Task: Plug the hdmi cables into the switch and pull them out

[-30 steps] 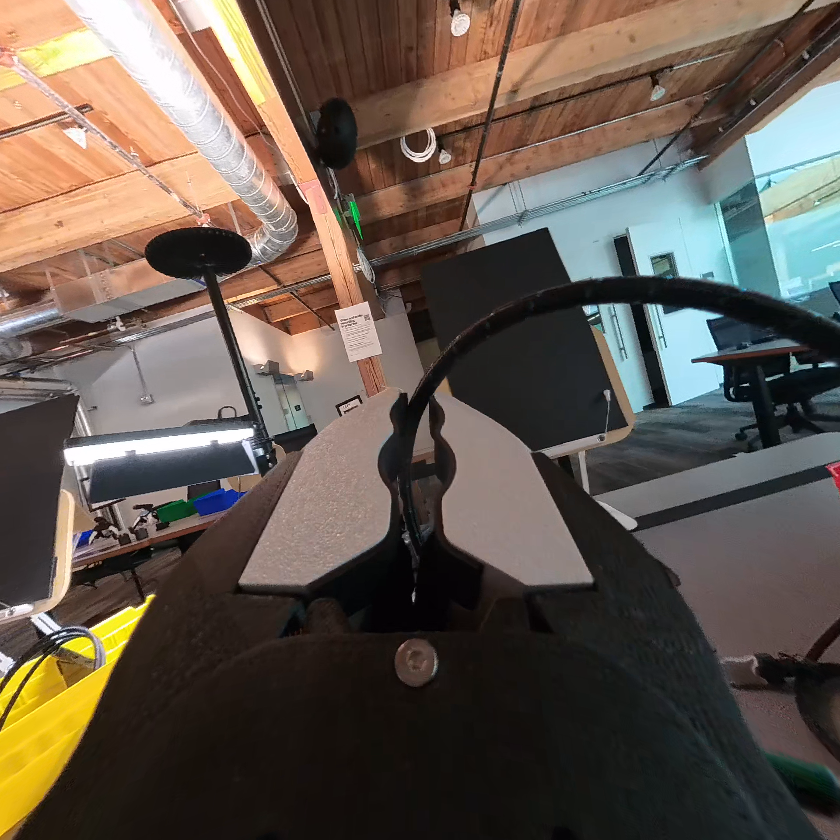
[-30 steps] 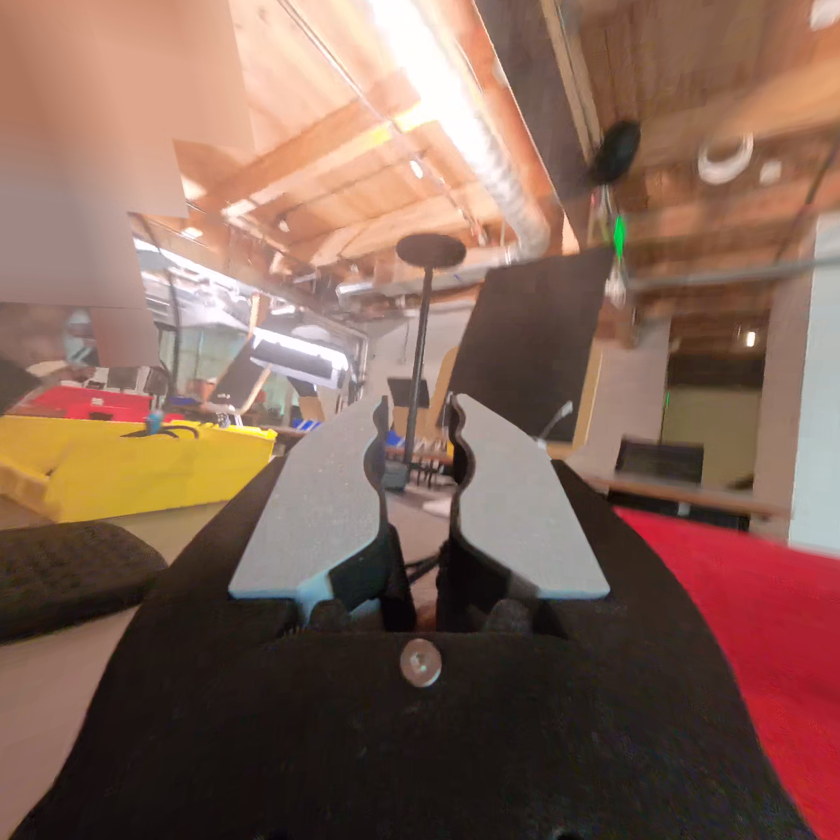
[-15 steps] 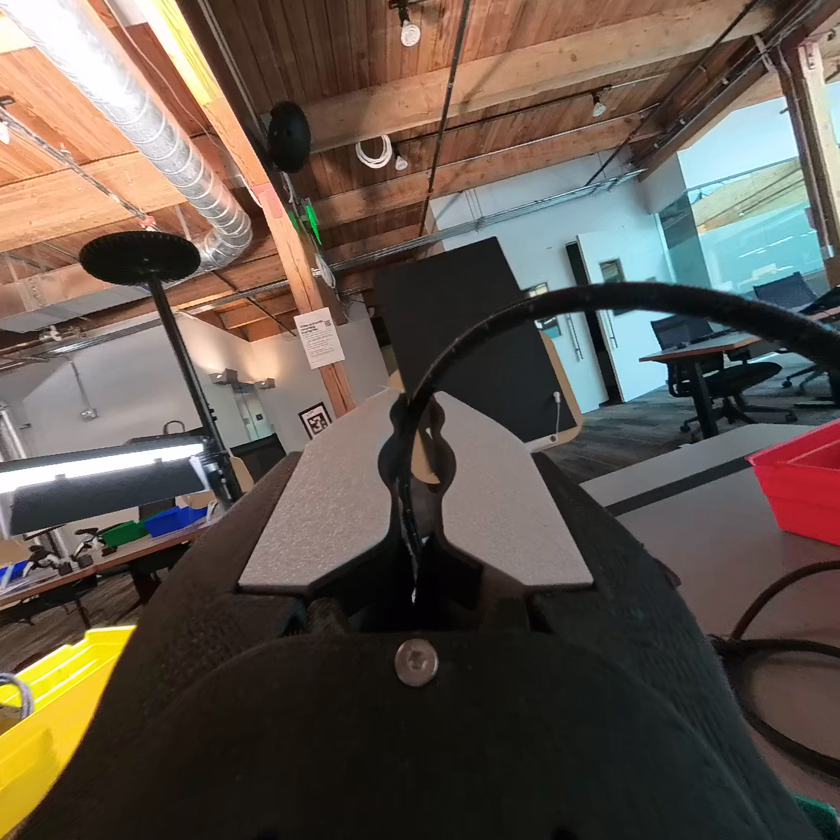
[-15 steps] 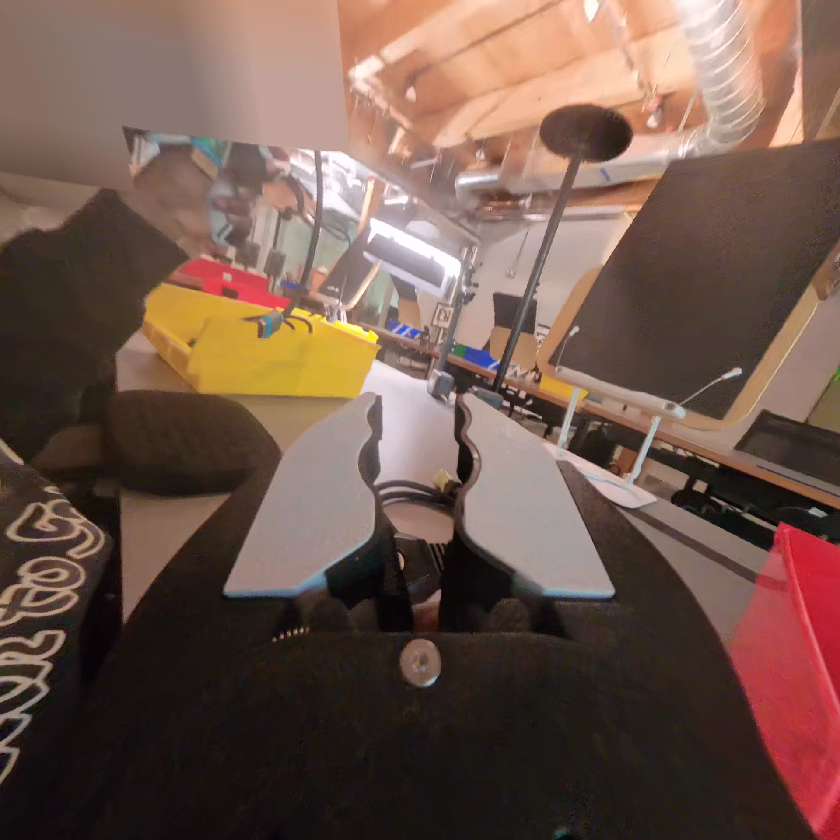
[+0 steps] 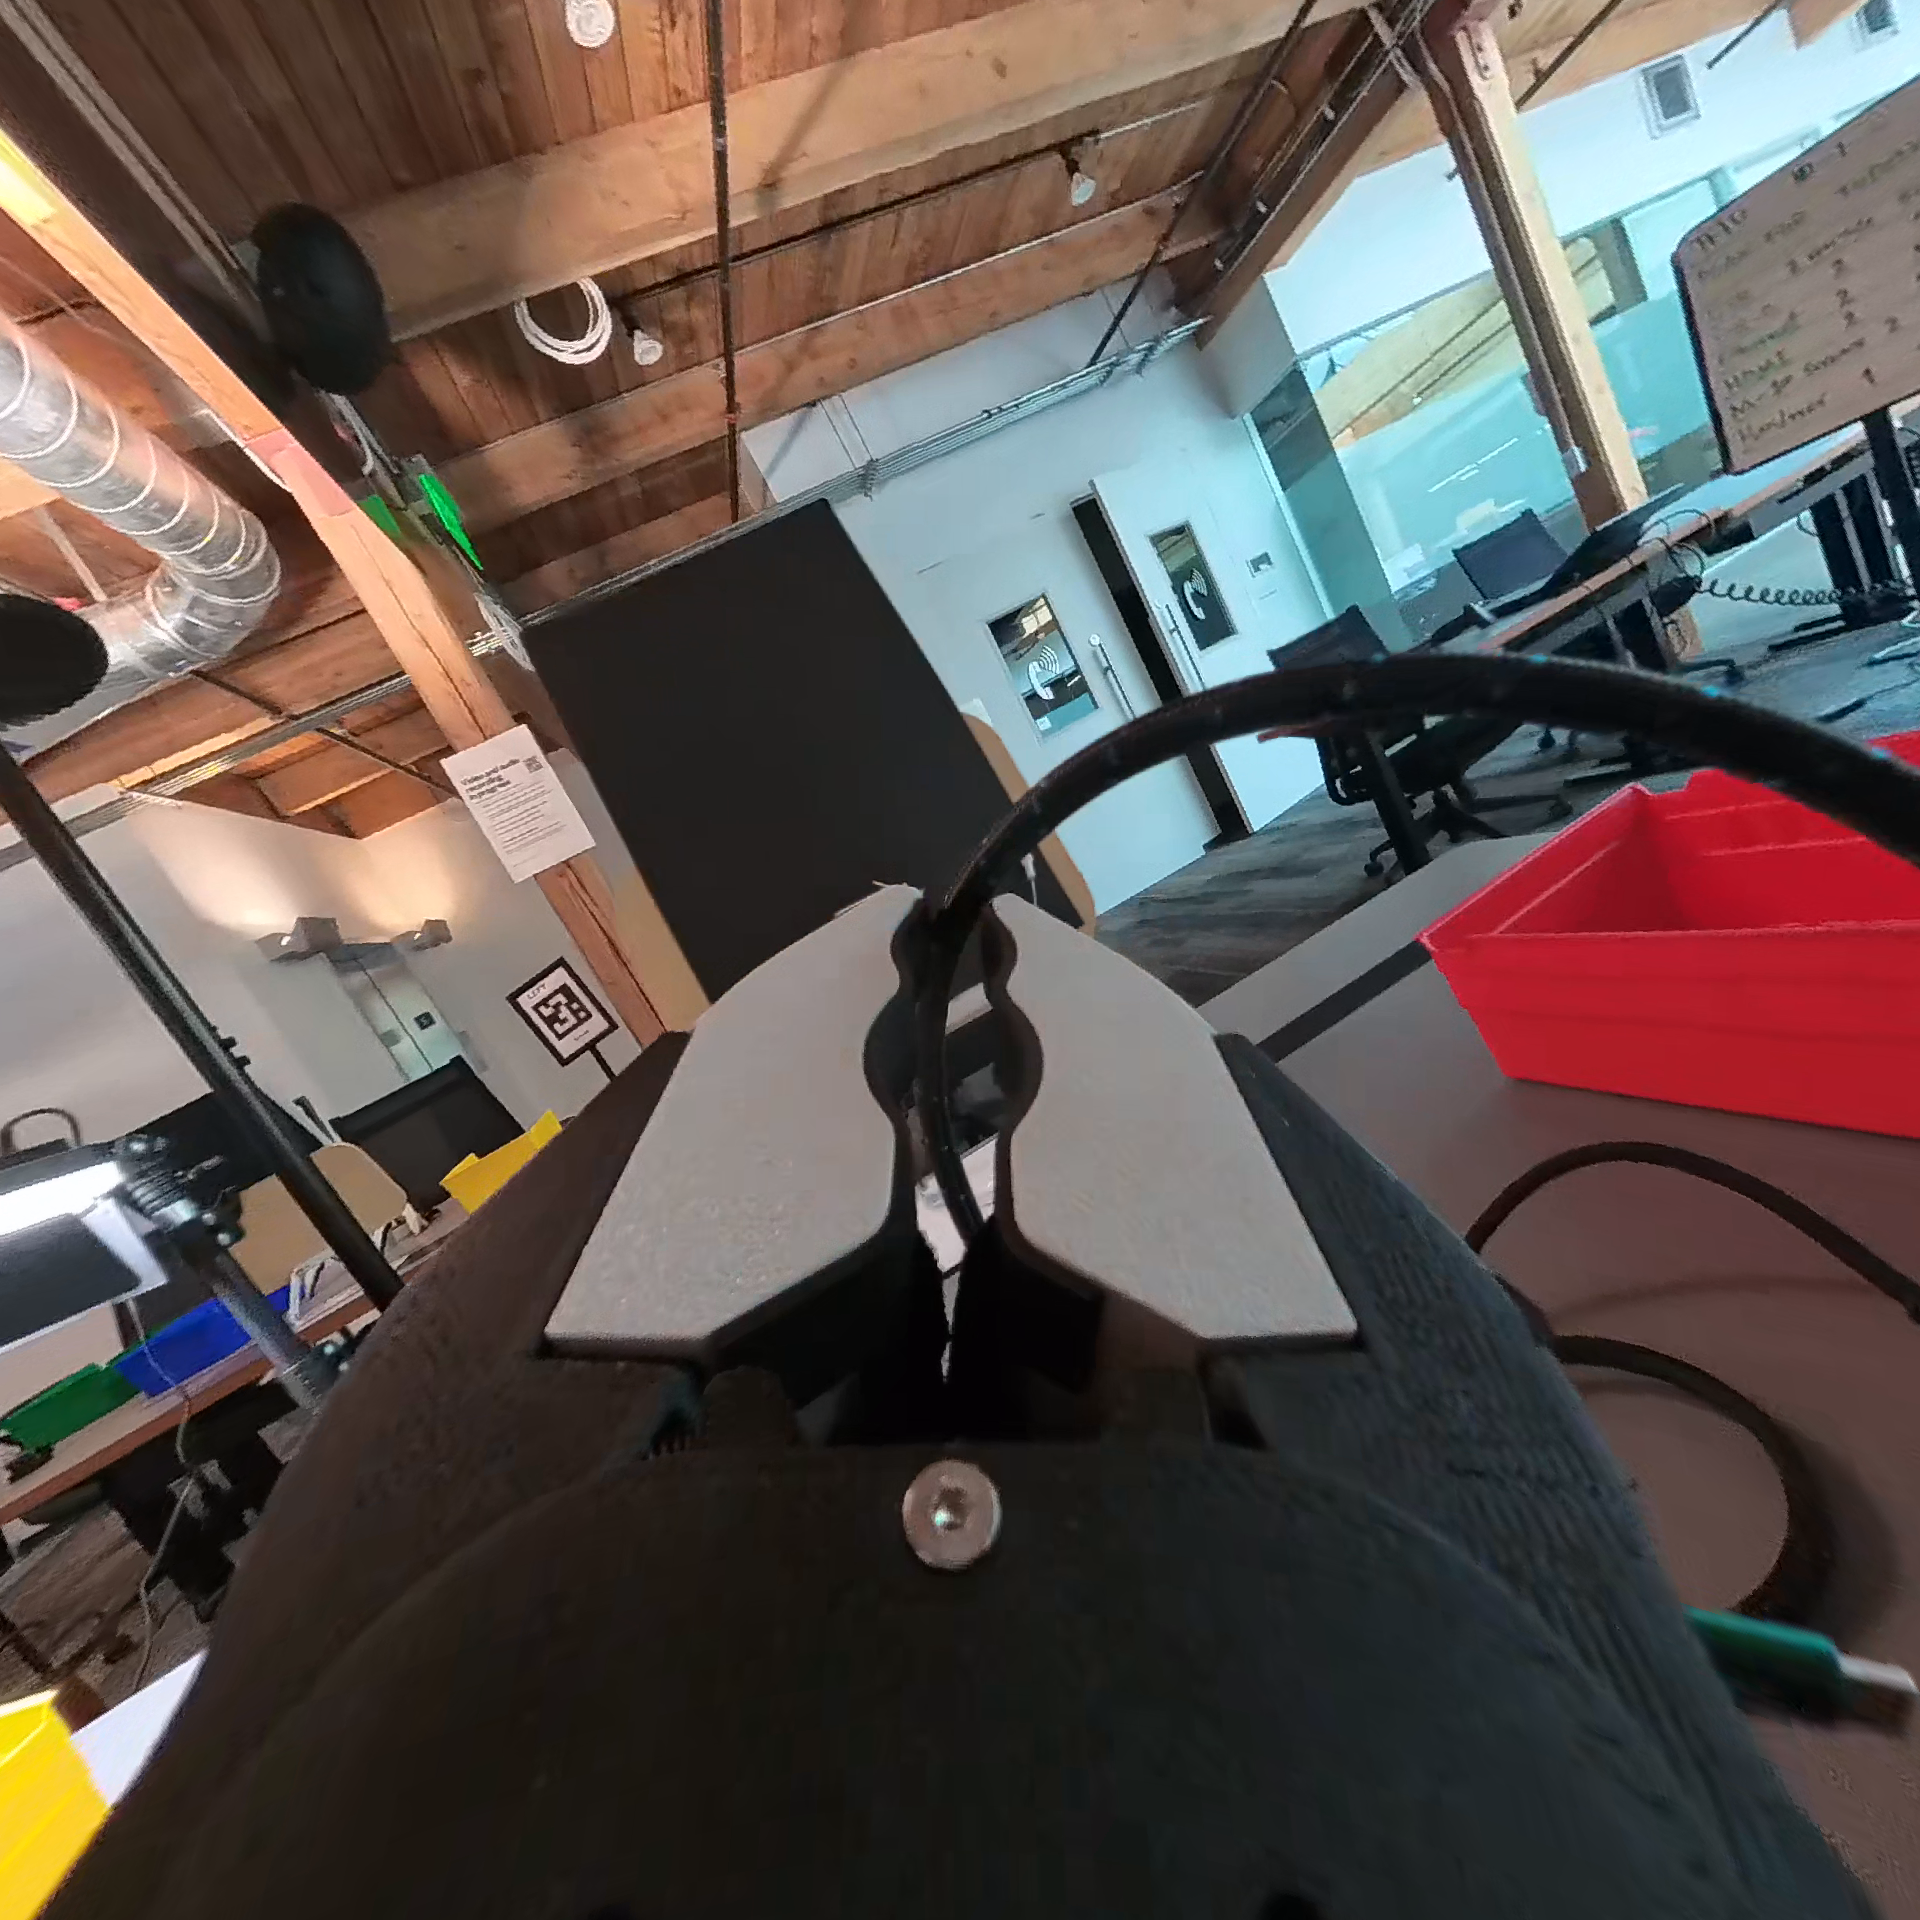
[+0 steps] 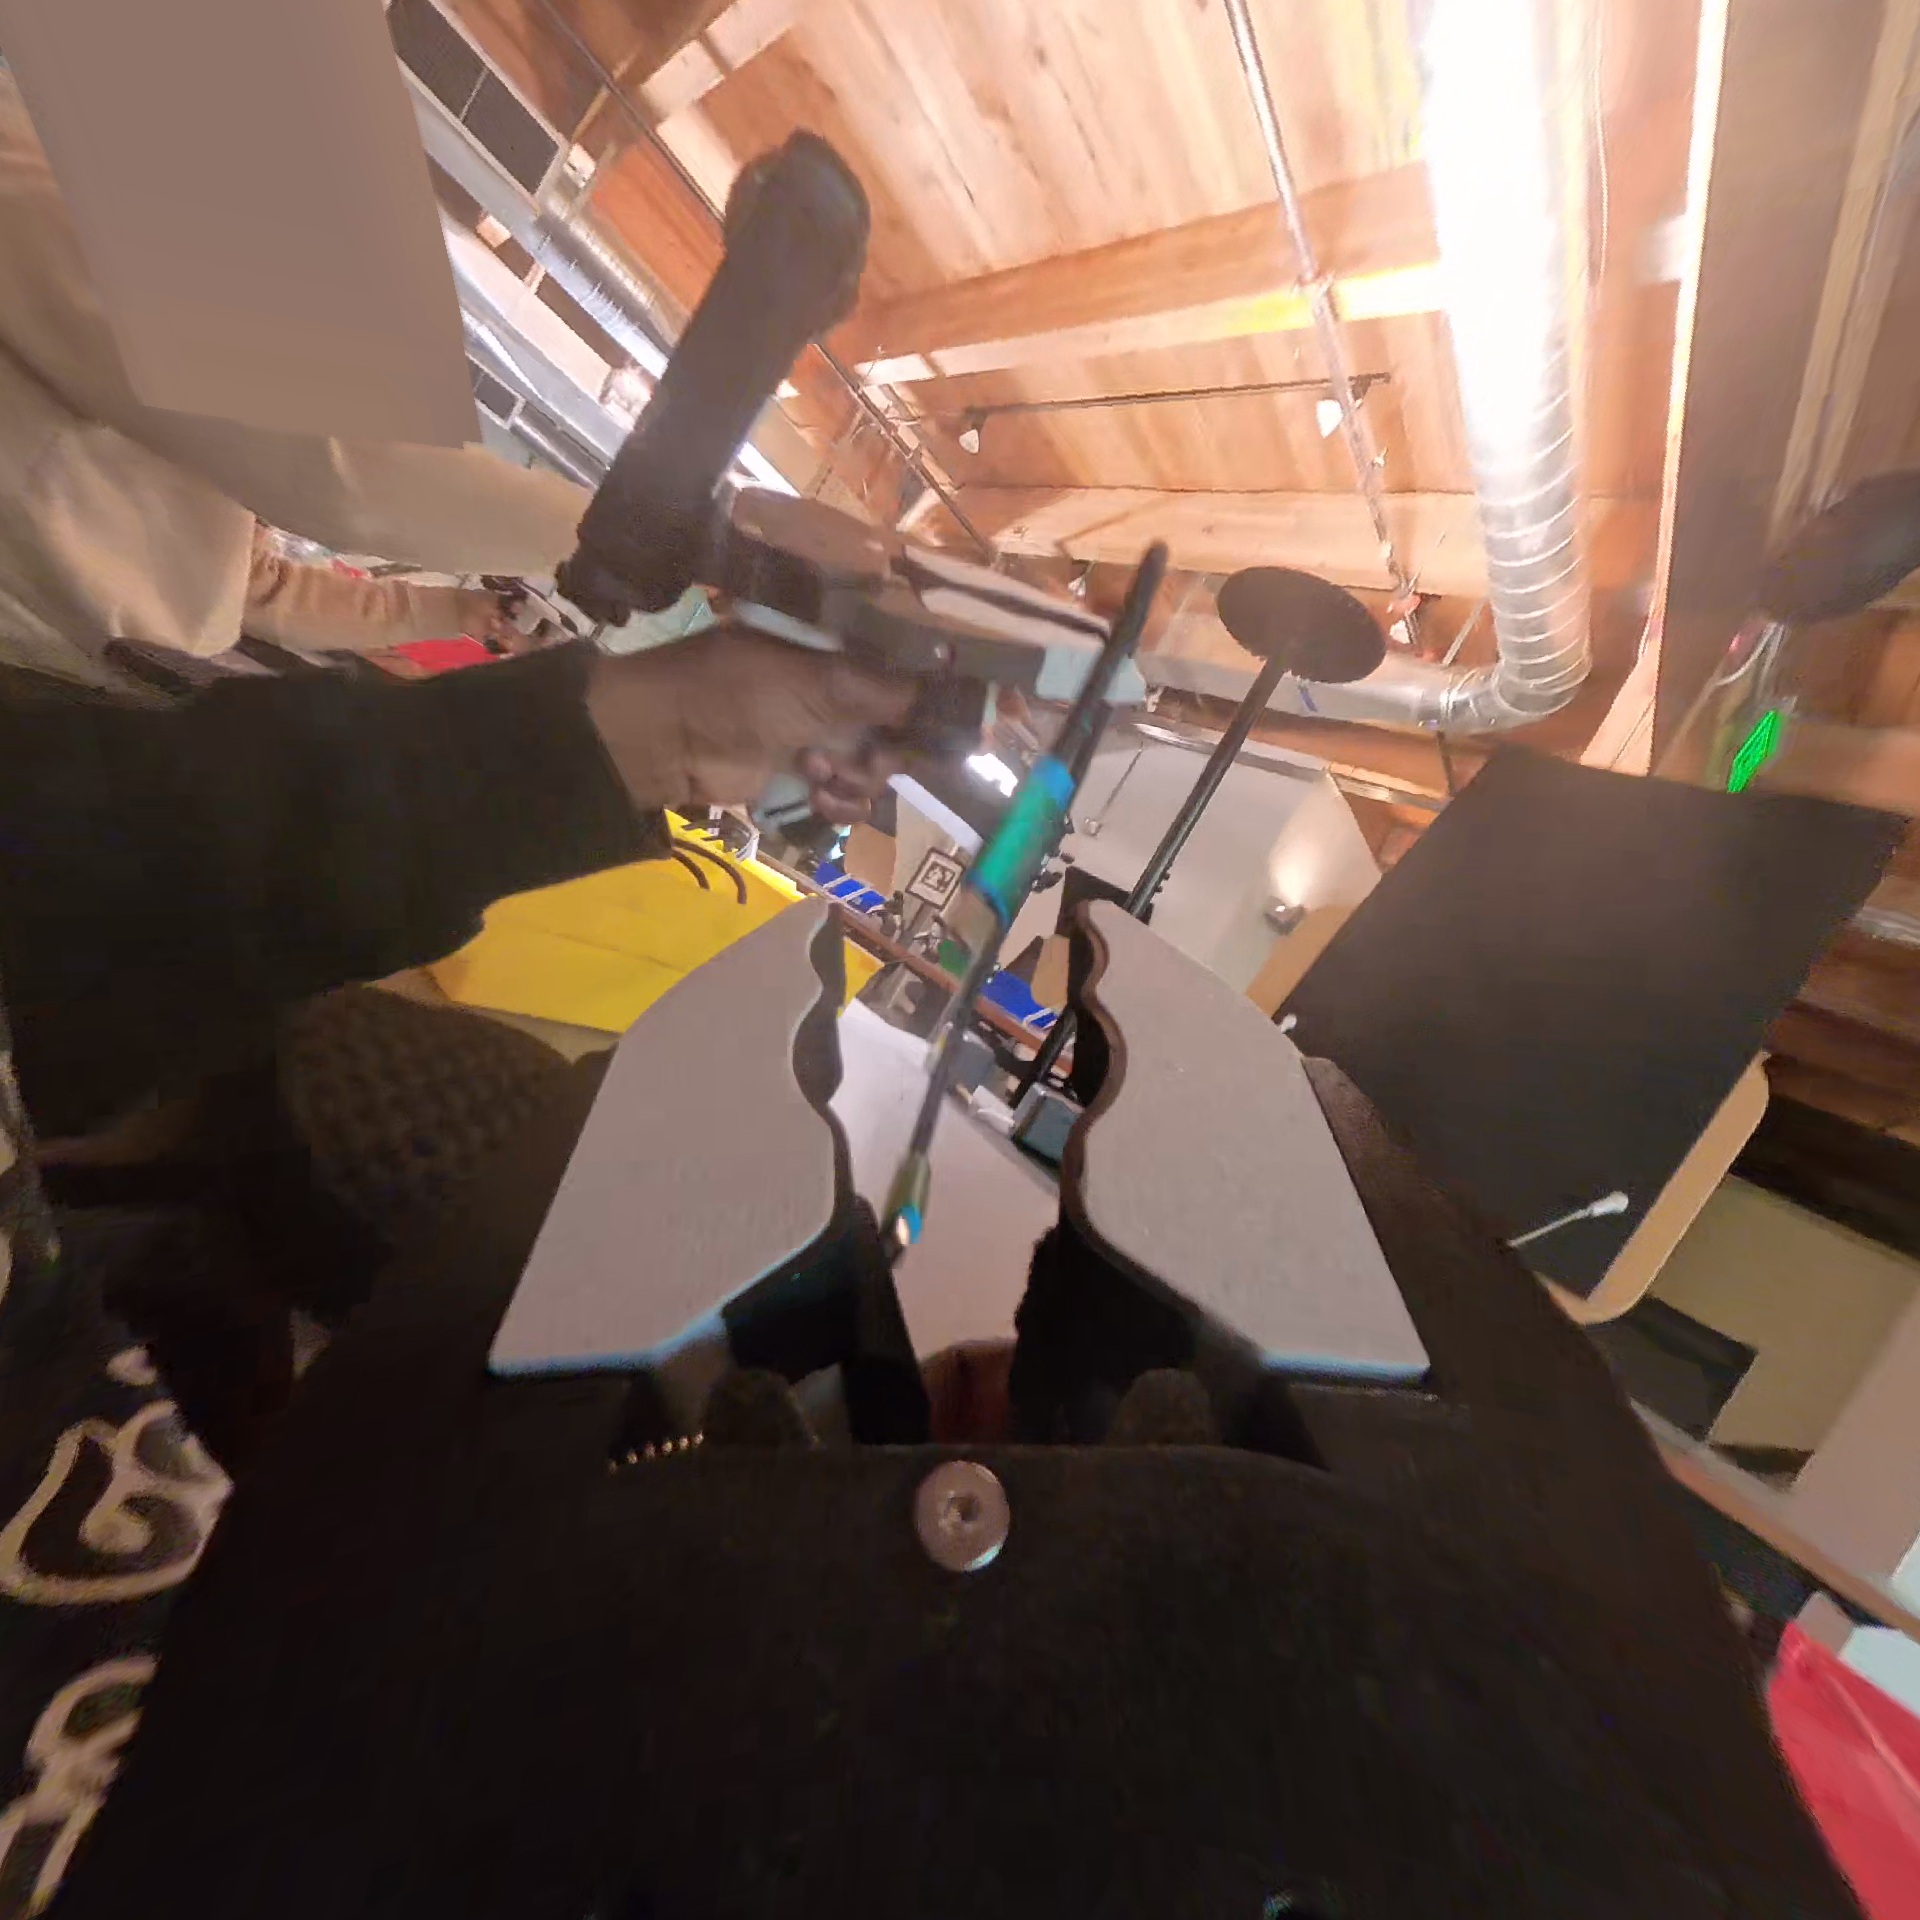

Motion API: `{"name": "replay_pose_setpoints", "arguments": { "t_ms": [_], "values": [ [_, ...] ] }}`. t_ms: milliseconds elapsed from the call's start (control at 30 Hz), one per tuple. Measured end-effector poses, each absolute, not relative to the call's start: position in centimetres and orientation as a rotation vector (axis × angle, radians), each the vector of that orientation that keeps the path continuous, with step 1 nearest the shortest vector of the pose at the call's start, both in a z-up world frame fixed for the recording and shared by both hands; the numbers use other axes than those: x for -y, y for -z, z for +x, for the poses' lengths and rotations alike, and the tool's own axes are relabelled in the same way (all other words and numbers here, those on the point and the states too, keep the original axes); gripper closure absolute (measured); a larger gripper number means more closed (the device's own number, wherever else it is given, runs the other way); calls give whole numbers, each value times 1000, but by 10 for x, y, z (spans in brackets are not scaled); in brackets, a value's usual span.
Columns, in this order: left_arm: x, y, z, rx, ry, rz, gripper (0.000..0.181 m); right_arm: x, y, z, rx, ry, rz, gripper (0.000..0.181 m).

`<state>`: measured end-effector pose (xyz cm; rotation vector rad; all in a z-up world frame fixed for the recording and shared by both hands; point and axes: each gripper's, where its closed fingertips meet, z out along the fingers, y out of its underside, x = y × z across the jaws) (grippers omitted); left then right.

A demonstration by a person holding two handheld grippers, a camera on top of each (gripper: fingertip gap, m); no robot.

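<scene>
My left gripper [image 5: 951,914] is shut on a black braided HDMI cable [image 5: 1455,701], which arcs up out of the fingertips and off to the right. In the right wrist view a hand holds the left gripper [image 6: 1081,665] up high. The cable hangs down from it with a teal sleeve [image 6: 1023,842] and a metal plug tip [image 6: 902,1210]. My right gripper [image 6: 951,914] is open, and the hanging plug end shows in the gap between its fingers. I cannot tell whether it touches them. No switch is in view.
A red bin [image 5: 1714,935] stands on the grey table at the right. A second cable [image 5: 1662,1174] loops below it, with a green plug [image 5: 1766,1683]. A yellow bin [image 6: 623,935], a black panel [image 6: 1558,987] and a lamp stand [image 6: 1195,821] lie ahead. A dark sleeve [image 6: 312,810] is at the left.
The left view has swung right, bringing in the red bin, with the cable still gripped. The right gripper has tilted up and opened wider. The left gripper and hanging plug have come into its view.
</scene>
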<state>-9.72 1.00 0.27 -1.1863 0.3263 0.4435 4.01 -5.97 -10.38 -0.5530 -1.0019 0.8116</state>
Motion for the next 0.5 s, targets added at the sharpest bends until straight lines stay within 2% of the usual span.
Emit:
{"name": "replay_pose_setpoints", "arguments": {
  "t_ms": [100,233,433,500],
  "values": [
    [-12,-1,-92,-326,-434,-1184,173,62,85,29,964,-788,-544,139],
    [-11,-1,-94,-307,-399,-1187,173,41,90,15,920,-686,-586,137],
    [-8,-3,-103,-261,-347,-1184,173,57,68,11,902,-587,-396,144],
    [-5,-7,-105,-247,-323,-1168,173,59,61,14,890,-565,-359,162]
  ]
}}
